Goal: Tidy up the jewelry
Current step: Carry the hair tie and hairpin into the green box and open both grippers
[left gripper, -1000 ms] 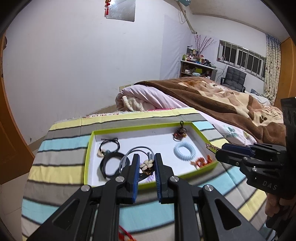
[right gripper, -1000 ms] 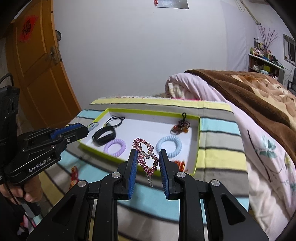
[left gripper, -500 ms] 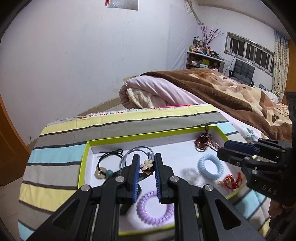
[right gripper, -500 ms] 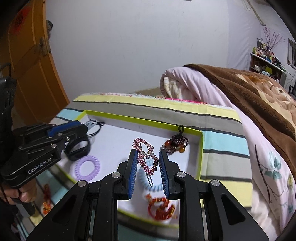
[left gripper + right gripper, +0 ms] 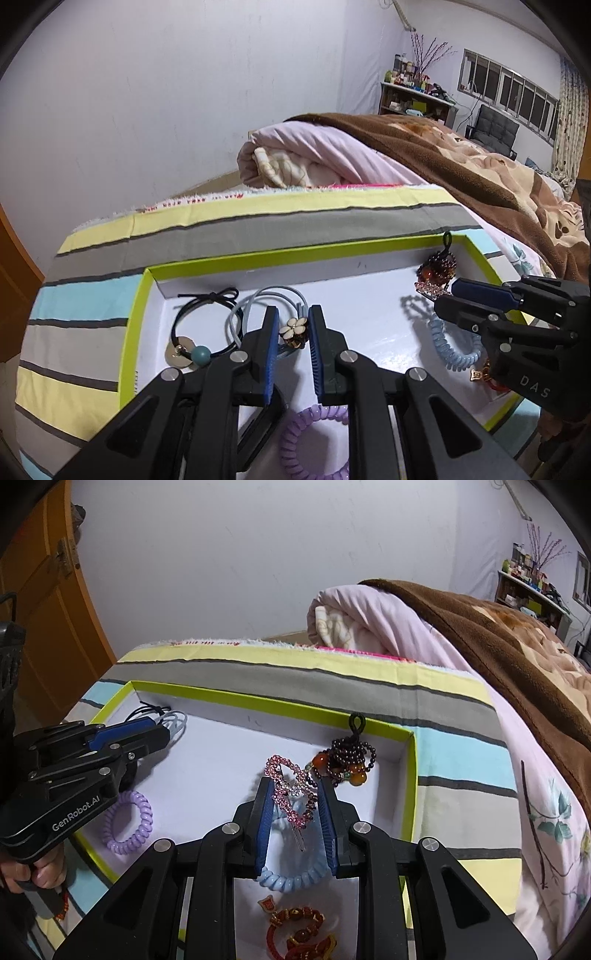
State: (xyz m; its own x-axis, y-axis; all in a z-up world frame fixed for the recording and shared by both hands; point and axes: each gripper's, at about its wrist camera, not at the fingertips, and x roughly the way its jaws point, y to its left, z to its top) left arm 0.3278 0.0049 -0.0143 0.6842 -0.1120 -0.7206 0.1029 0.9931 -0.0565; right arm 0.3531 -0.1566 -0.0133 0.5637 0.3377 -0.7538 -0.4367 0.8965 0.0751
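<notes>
Over the tray (image 5: 137,317), left gripper (image 5: 291,325) grasping flower hair tie (image 5: 293,329), right gripper (image 5: 295,794) grasping rhinestone clip (image 5: 291,794), half-hiding blue coil (image 5: 291,880)

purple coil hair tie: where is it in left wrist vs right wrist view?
Left wrist: purple coil hair tie at bottom centre, partly behind the left gripper.
Right wrist: purple coil hair tie at lower left, beside the left gripper.
Shared landmark: the green-rimmed tray it lies in.
</notes>
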